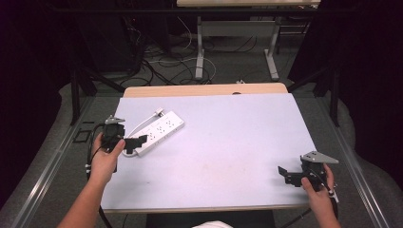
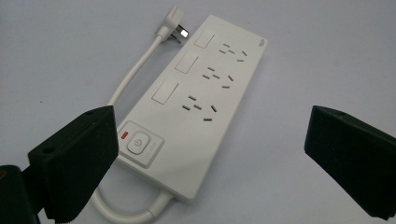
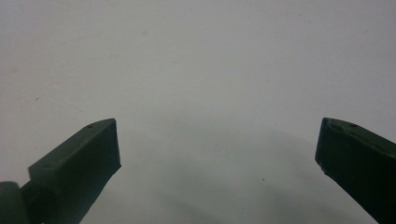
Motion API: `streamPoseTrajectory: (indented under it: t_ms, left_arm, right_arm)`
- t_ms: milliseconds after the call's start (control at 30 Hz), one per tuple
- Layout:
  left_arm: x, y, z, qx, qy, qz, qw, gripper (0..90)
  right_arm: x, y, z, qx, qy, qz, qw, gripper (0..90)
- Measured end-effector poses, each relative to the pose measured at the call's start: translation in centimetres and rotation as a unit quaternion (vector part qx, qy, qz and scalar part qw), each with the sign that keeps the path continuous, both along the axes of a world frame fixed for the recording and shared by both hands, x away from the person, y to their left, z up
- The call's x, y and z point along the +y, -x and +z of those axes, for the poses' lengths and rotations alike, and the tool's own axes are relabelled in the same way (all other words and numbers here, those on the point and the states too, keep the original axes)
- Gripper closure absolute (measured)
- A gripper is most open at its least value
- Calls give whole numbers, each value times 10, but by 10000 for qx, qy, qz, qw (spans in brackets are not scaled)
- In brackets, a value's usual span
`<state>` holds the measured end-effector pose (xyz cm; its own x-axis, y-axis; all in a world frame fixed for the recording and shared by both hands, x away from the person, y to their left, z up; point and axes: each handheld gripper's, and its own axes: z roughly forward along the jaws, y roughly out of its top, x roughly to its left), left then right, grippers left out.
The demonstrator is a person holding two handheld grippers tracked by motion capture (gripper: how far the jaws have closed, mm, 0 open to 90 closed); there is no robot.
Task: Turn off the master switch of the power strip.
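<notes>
A white power strip (image 1: 159,130) lies slantwise on the left part of the white table mat (image 1: 228,142). Its short white cable loops round to a plug (image 1: 159,113) by its far end. In the left gripper view the power strip (image 2: 201,102) shows three socket groups, square switches and a power button (image 2: 139,143) with a red light. My left gripper (image 1: 138,141) is open just in front of the strip's near end, jaws wide apart. My right gripper (image 1: 284,174) stands open near the table's front right corner, nothing between its jaws over the bare mat (image 3: 210,93).
The table's wooden far edge (image 1: 204,89) shows beyond the mat. Behind it, cables lie on the floor around the legs of another table (image 1: 199,47). Dark curtains close both sides.
</notes>
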<state>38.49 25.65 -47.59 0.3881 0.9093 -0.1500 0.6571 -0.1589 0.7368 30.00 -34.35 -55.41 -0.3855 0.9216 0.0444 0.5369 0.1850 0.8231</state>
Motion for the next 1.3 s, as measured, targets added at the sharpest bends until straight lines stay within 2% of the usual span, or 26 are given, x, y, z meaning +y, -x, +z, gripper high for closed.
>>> streamPoseTrajectory:
  t_ms: [167, 233, 267, 567, 600, 633, 700, 800, 900, 1000, 1167, 1300]
  left_arm:
    - [-3, 8, 3, -91, 51, -95, 9999, 32]
    - [-5, 12, 4, -146, 98, -128, 9998, 33]
    - [-5, 14, 5, -142, 108, -156, 9997, 33]
    - [-15, 31, 3, -207, 239, -324, 9990, 32]
    - [-15, 32, 2, -242, 246, -356, 9988, 33]
    - [-17, 35, 2, -239, 291, -335, 9987, 33]
    - [-17, 39, 0, -238, 279, -378, 9986, 33]
    - [-17, 45, -3, -257, 338, -436, 9981, 33]
    - [-16, 52, -6, -190, 344, -512, 9979, 33]
    - [-15, 57, -11, -268, 362, -459, 9979, 33]
    - [-13, 64, -19, -207, 358, -530, 9977, 33]
    - [-12, 70, -27, -207, 408, -492, 9977, 33]
  right_arm:
    - [1, 0, -1, -106, -34, -69, 9999, 0]
    - [0, 1, 1, -20, 11, -3, 10000, 0]
    - [0, 0, 1, -81, 35, -15, 10000, 0]
    - [-1, 2, 2, -58, 5, -41, 10000, 0]
    - [0, 2, 1, -159, -29, -93, 9998, 0]
    - [-2, 3, 2, -52, 7, -29, 10000, 0]
    - [-3, 3, 2, -59, 14, -39, 10000, 0]
    - [-3, 3, 2, -80, 1, -41, 10000, 0]
    - [-3, 3, 3, -81, 0, -33, 10000, 0]
    - [-3, 4, 3, -81, 9, -27, 10000, 0]
    - [-3, 3, 3, -91, 5, -34, 10000, 0]
    - [-2, 4, 3, -75, -12, -39, 10000, 0]
